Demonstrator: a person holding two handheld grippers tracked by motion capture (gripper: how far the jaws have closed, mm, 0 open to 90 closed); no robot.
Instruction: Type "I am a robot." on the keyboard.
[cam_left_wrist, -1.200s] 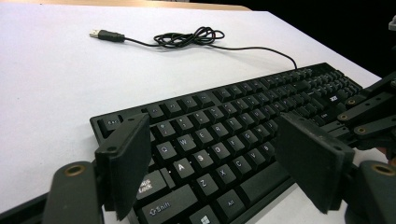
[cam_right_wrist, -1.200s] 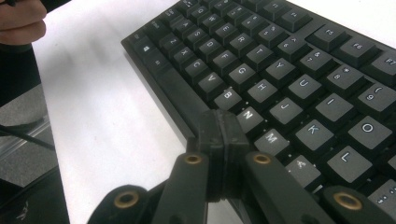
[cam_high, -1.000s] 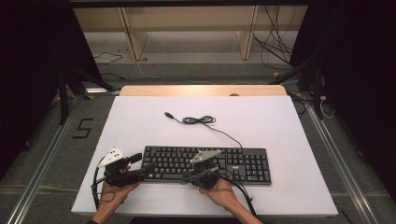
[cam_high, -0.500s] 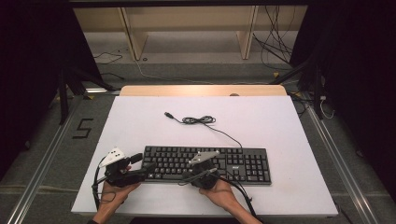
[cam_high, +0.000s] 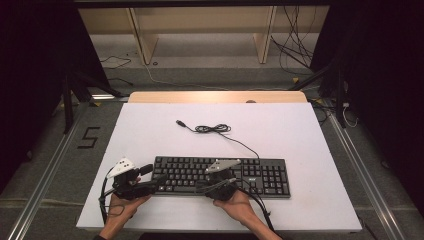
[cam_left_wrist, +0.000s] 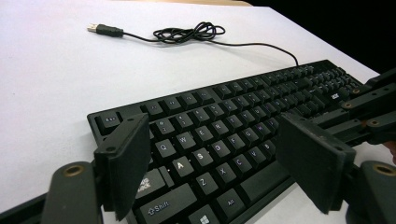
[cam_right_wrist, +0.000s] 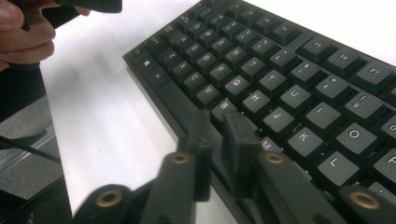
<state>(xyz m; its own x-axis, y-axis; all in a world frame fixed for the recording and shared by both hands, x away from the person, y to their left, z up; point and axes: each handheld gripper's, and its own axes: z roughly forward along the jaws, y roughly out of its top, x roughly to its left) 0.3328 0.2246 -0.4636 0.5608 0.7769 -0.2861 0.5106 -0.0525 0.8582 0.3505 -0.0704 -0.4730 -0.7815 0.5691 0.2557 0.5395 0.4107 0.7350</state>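
Note:
A black keyboard (cam_high: 220, 175) lies flat on the white table (cam_high: 280, 125), near the front. Its thin cable (cam_high: 214, 129) coils behind it and ends in a loose USB plug (cam_high: 180, 123). My left gripper (cam_high: 158, 181) is at the keyboard's left end. In the left gripper view it (cam_left_wrist: 212, 140) stands open, its jaws wide apart above the letter keys (cam_left_wrist: 219, 149) with nothing between them. My right gripper (cam_high: 201, 187) is at the keyboard's front edge, pointing left. In its own view it (cam_right_wrist: 217, 122) is shut, tips low over the space bar just below the B key (cam_right_wrist: 223, 108).
The table's front edge runs just behind both hands (cam_high: 235, 205). A wooden strip (cam_high: 215, 96) borders the far side, with shelving legs and loose cables on the floor beyond. Metal rails (cam_high: 45, 175) flank the table. White surface lies bare around the cable.
My right gripper has crept slightly left along the keyboard's front edge. The left gripper and the keyboard have stayed in place.

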